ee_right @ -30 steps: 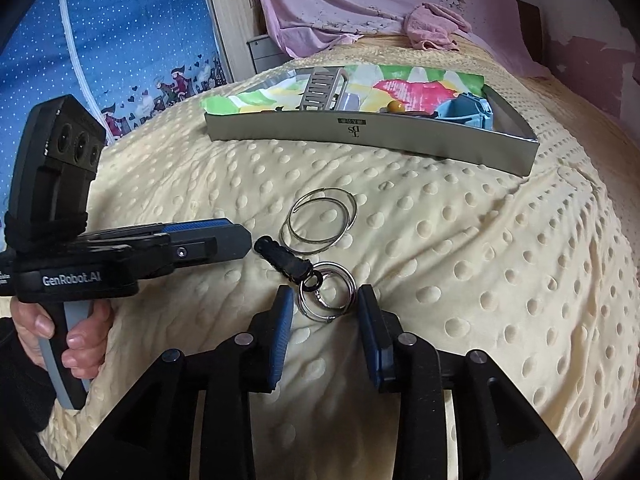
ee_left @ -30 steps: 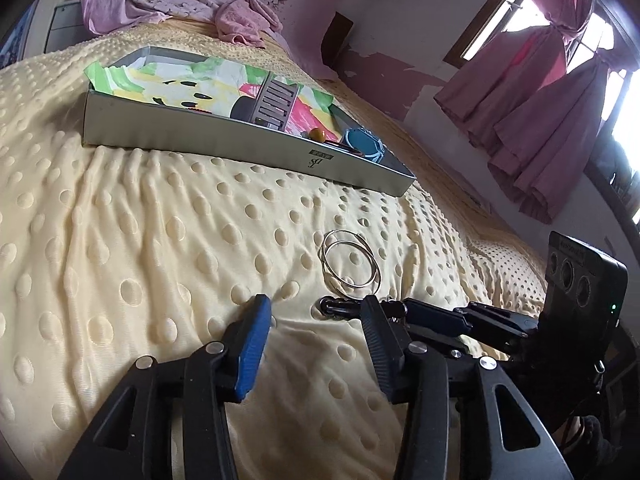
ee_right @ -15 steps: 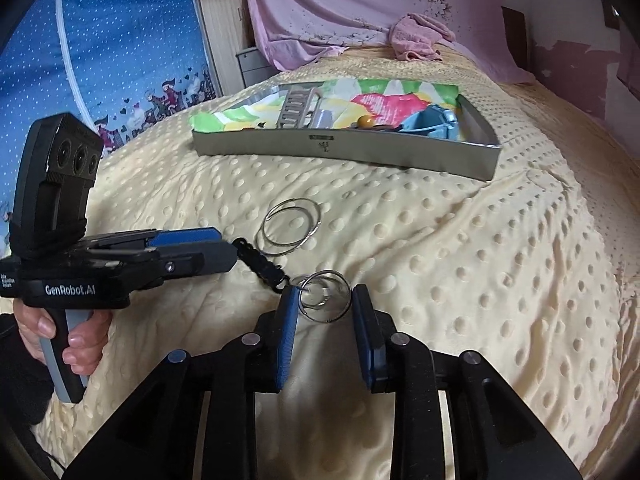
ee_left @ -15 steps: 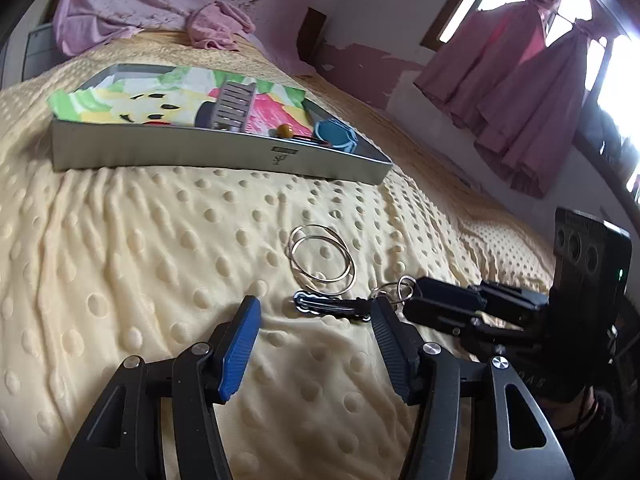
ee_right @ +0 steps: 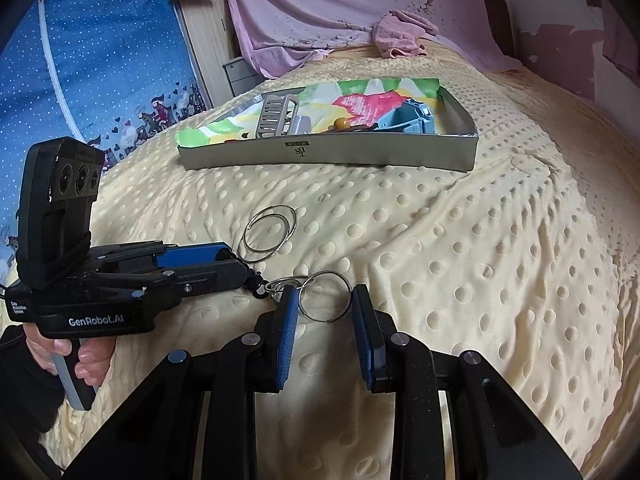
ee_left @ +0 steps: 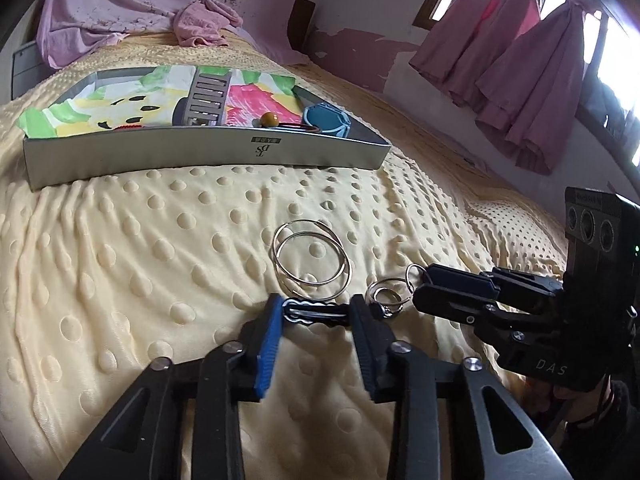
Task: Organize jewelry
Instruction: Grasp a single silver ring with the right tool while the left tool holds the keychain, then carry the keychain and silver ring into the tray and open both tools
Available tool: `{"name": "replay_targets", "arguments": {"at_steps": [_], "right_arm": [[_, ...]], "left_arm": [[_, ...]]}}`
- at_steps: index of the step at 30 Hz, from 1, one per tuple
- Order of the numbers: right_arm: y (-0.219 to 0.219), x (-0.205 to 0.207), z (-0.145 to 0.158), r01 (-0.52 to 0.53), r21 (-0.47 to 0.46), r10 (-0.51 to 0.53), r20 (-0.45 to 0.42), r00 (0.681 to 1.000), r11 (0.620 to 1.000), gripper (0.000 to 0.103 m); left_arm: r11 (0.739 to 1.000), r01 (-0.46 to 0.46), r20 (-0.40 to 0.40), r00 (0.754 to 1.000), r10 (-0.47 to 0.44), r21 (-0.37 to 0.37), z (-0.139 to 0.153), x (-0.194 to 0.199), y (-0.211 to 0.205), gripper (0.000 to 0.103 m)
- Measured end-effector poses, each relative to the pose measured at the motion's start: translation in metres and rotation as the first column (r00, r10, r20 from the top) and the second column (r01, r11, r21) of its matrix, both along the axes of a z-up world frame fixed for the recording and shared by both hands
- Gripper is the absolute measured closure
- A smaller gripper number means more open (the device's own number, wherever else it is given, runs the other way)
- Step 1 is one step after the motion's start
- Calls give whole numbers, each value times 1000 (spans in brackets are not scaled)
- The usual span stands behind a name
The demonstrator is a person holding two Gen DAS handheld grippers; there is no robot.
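Note:
A black clip keychain (ee_left: 316, 313) with silver key rings (ee_left: 386, 295) lies on the yellow dotted bedspread. My left gripper (ee_left: 316, 314) is closed lengthwise around the black clip, fingertips touching its two ends. My right gripper (ee_right: 325, 306) is open, its fingers either side of the large key ring (ee_right: 325, 298). Two silver hoop bangles (ee_left: 310, 258) lie just beyond the clip; they also show in the right wrist view (ee_right: 269, 233). The grey tray (ee_left: 200, 154) further back holds a grey comb-like piece (ee_left: 204, 98), an orange bead (ee_left: 269, 119) and a blue case (ee_left: 326, 120).
The tray (ee_right: 328, 154) is lined with colourful paper. A pink cloth (ee_left: 200, 20) lies at the head of the bed. Pink curtains (ee_left: 520, 64) hang at the right. A blue dotted fabric wardrobe (ee_right: 100, 60) stands at the left of the bed.
My left gripper has moved forward and closed in on the black clip. My right gripper has come onto the key rings, which are pulled to the right of the clip.

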State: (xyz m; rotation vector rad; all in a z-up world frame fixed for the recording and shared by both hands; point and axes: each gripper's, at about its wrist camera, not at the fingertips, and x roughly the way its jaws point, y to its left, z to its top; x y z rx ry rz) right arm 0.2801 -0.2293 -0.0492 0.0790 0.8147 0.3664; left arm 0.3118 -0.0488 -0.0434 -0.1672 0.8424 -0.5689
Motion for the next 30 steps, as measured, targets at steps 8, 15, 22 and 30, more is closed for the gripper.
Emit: {"name": "replay_targets", "arguments": {"at_steps": [8, 15, 22, 30], "right_arm": [[1, 1, -1, 1, 2, -1, 4, 1000, 1000, 79], [-6, -3, 8, 32, 30, -34, 65, 997, 999, 79], [-15, -3, 20, 68, 63, -76, 133, 988, 996, 79], [-15, 15, 36, 89, 96, -108, 220, 969, 991, 79]], "left_arm": [[999, -6, 32, 999, 8, -45, 3, -5, 3, 93], [998, -30, 104, 994, 36, -60, 17, -23, 7, 97], [996, -55, 155, 986, 65, -66, 34, -29, 10, 100], [984, -148, 219, 961, 168, -103, 55, -16, 16, 100]]}}
